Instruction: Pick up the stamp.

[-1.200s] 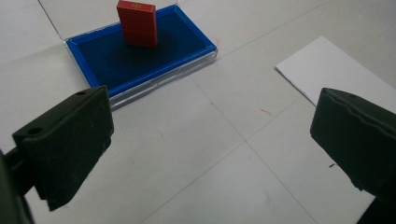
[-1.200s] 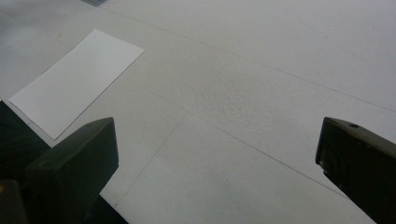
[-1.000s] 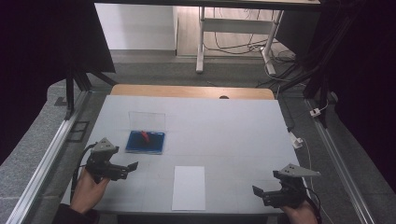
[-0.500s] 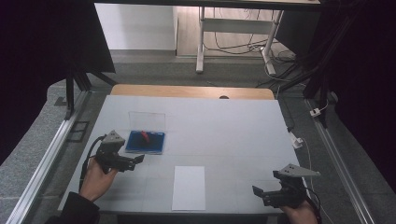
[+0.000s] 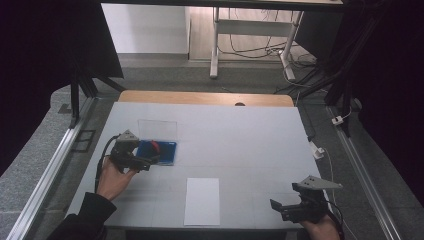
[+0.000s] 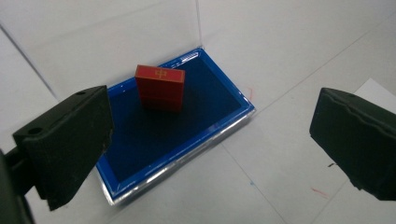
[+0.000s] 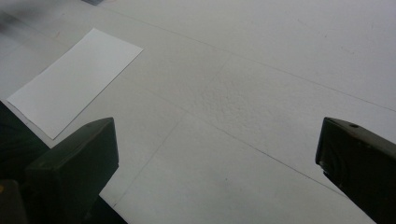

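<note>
A blue tray (image 5: 162,151) (image 6: 187,121) with a clear upright lid (image 5: 157,129) lies on the left half of the white table. A small red block (image 6: 160,87) (image 5: 155,145) stands in it. My left gripper (image 5: 146,161) (image 6: 210,140) hovers just in front of the tray's near-left corner, open, with nothing between its jaws. My right gripper (image 5: 280,206) (image 7: 217,163) rests low at the table's front right, open and empty.
A white sheet of paper (image 5: 202,201) (image 7: 74,79) lies at the front middle of the table (image 5: 240,140). A wooden strip (image 5: 205,98) runs along the far edge. Metal rails (image 5: 50,170) flank both sides. A white plug (image 5: 317,151) sits off the right edge.
My left gripper has moved forward and right, from the front left of the table up to the blue tray. The right gripper has stayed put.
</note>
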Demonstrator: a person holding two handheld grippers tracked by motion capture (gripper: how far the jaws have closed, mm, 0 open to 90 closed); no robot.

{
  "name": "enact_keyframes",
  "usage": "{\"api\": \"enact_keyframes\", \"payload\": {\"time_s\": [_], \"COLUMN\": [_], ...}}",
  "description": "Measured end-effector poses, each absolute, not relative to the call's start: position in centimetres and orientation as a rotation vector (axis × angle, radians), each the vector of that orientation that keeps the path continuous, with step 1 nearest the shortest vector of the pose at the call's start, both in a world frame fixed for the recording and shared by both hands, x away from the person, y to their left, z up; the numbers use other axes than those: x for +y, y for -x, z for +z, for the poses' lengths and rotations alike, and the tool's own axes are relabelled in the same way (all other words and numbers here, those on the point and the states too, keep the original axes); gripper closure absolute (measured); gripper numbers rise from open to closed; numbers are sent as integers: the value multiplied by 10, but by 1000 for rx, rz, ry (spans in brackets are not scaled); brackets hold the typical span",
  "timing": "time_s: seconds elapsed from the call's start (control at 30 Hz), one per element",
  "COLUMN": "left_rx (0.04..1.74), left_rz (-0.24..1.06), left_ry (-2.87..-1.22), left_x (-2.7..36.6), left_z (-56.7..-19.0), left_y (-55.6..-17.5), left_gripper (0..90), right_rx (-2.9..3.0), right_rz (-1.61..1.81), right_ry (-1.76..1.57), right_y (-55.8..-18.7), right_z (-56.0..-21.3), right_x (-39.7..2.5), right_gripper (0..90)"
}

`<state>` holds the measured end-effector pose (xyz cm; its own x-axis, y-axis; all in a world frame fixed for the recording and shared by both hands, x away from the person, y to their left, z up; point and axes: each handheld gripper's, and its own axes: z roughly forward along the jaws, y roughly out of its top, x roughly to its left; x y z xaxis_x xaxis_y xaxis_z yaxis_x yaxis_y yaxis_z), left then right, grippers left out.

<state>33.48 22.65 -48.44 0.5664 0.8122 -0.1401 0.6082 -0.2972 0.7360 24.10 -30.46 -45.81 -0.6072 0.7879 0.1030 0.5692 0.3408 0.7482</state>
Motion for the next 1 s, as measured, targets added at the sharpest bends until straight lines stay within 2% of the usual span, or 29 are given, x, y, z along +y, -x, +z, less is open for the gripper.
{"api": "enact_keyframes", "payload": {"time_s": [0.8, 1.0], "left_rx": [1179, 1148], "left_rz": [344, 373], "left_ry": [-2128, -2149], "left_x": [219, 221], "left_z": [-509, -509], "left_y": [-383, -386], "left_gripper": [0, 73], "right_rx": [2346, 2351], "right_rz": [1123, 1119], "right_ry": [-1208, -1203], "right_y": [-241, -241], "right_z": [-458, -458], "right_x": [-304, -303], "right_gripper": [0, 0]}}
